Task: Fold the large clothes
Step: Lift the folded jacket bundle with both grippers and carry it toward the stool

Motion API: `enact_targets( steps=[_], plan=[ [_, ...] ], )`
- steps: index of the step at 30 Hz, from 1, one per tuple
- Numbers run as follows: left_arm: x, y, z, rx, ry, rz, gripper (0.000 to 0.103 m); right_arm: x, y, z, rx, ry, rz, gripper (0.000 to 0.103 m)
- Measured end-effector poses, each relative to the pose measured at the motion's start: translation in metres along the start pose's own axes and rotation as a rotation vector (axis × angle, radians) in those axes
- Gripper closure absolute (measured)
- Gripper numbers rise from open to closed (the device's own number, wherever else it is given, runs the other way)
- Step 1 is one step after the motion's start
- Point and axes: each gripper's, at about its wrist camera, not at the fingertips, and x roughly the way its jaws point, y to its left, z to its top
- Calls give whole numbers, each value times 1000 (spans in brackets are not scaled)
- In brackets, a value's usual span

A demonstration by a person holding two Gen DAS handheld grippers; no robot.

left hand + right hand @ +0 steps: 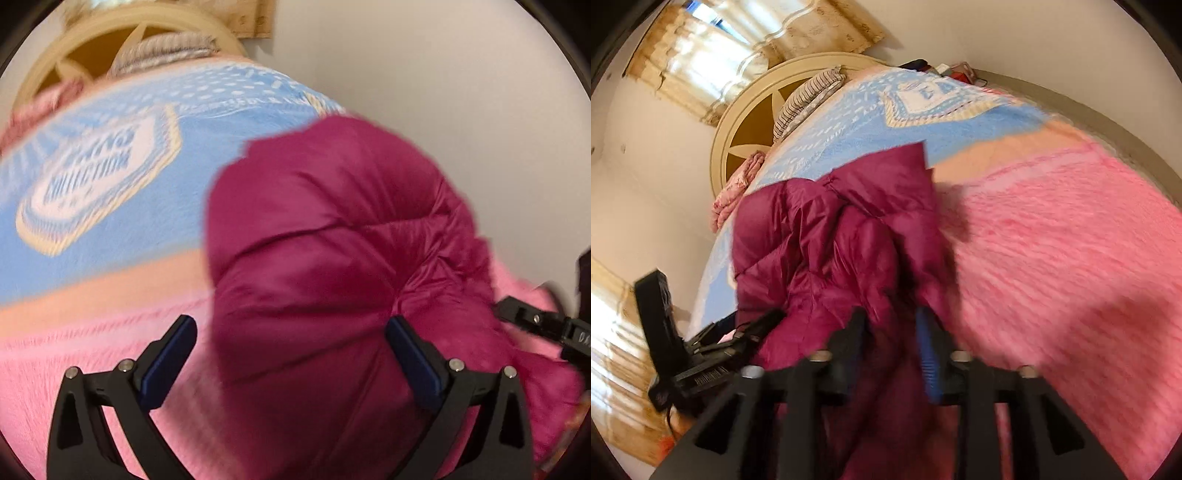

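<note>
Lying heaped at frame centre on blanket [92, 350]: jacket [332, 240], bulging between spread left gripper [291, 343]; right gripper [892, 332] parted, straddling hem, unpinched.

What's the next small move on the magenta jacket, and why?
Probably lower the left gripper and close on the bunched puffer jacket. Its jaws stand wide open over the fabric, gripping nothing, and the jacket lies crumpled on the pink blanket, not yet flat.
</note>
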Motion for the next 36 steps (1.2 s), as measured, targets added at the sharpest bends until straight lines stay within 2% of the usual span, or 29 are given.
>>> enact_targets(
  steps=[2, 4, 7, 9, 11, 13, 15, 20, 24, 30, 31, 34, 36],
  plan=[
    [-19, 28, 1, -88, -50, -65, 0, -24, -4, 4, 12, -67, 45, 20],
    [-23, 51, 2, -172, -81, -104, 0, -32, -8, 14, 38, -108, 86, 17],
    [-7, 71, -1, -295, -54, -204, 0, -7, -3, 26, -9, -64, 90, 17],
    [8, 70, -2, -307, -37, -239, 0, 24, 3, 27, -72, -10, 9, 17],
    [22, 67, -1, -304, -21, -262, 0, 45, 7, 24, -124, 1, -16, 17],
    [38, 66, -2, -303, 5, -294, 0, 59, 6, 20, -119, 10, 8, 17],
    [42, 63, -2, -275, -27, -294, 0, 63, 6, 16, -114, -27, 31, 17],
    [47, 54, 1, -200, -41, -308, 0, 70, 11, 15, -156, -18, 35, 17],
    [49, 53, 2, -163, -52, -294, 0, 78, 28, 12, -232, 7, 7, 27],
    [51, 39, -2, -111, -64, -248, 0, 82, 33, 9, -265, 8, -26, 39],
    [52, 38, -1, -100, -66, -239, 3, 83, 34, 8, -267, 7, -35, 41],
    [48, 35, -4, -85, -68, -241, 17, 81, 41, 2, -245, 5, -48, 55],
    [45, 34, -7, -92, -62, -245, 22, 74, 49, -4, -250, -5, -72, 65]
  ],
)
